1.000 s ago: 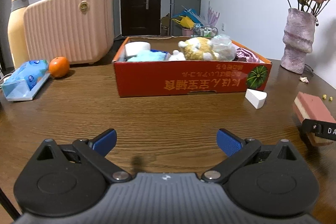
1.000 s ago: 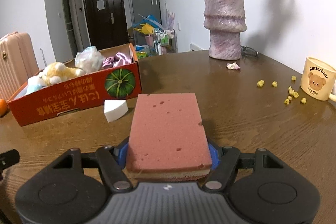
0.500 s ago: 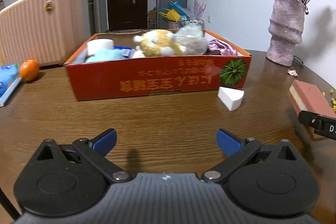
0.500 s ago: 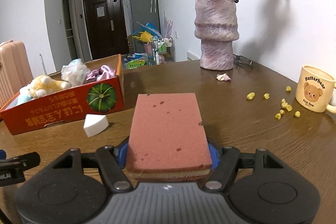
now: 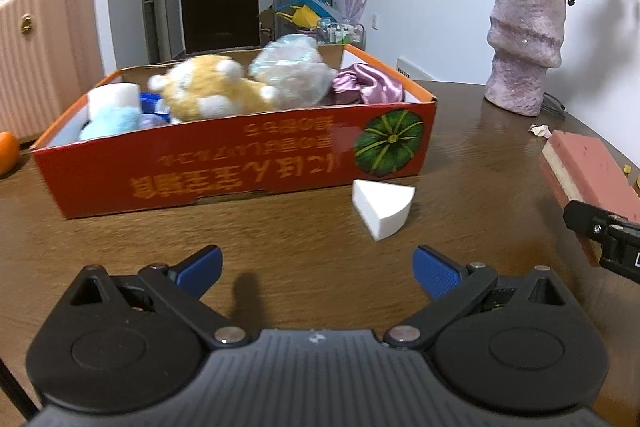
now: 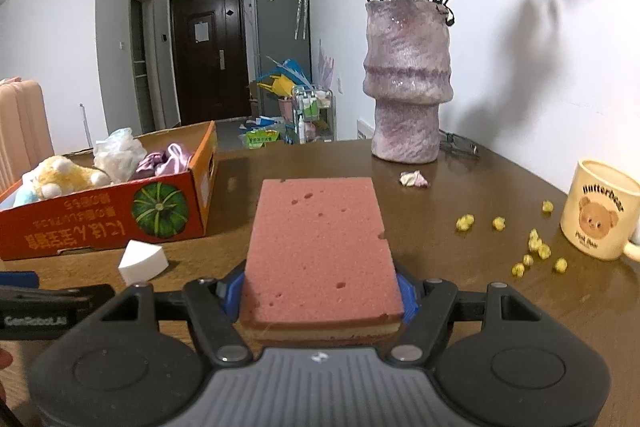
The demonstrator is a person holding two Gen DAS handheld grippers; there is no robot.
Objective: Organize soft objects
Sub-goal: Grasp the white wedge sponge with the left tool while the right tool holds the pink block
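Observation:
My right gripper (image 6: 320, 293) is shut on a pink sponge (image 6: 318, 247) with a yellow layer, held flat above the wooden table; the same pink sponge (image 5: 588, 171) shows at the right edge of the left wrist view. My left gripper (image 5: 318, 267) stands open with nothing between its blue pads, a short way in front of a white wedge sponge (image 5: 382, 207) on the table. That white wedge sponge (image 6: 142, 261) lies just before the red cardboard box (image 5: 240, 171), which holds a plush toy (image 5: 212, 93), a crumpled bag and purple cloth. The red cardboard box (image 6: 100, 219) lies left of the sponge.
A purple vase (image 6: 406, 83) with dried roses stands at the back right. A cream bear mug (image 6: 598, 215) and several yellow crumbs (image 6: 532, 247) lie on the right. A pink suitcase (image 5: 44, 47) and an orange (image 5: 8, 157) are at the far left.
The left gripper has moved right and closer to the white wedge sponge; the box has slid left in its view. The right gripper with the pink sponge has shifted toward the vase.

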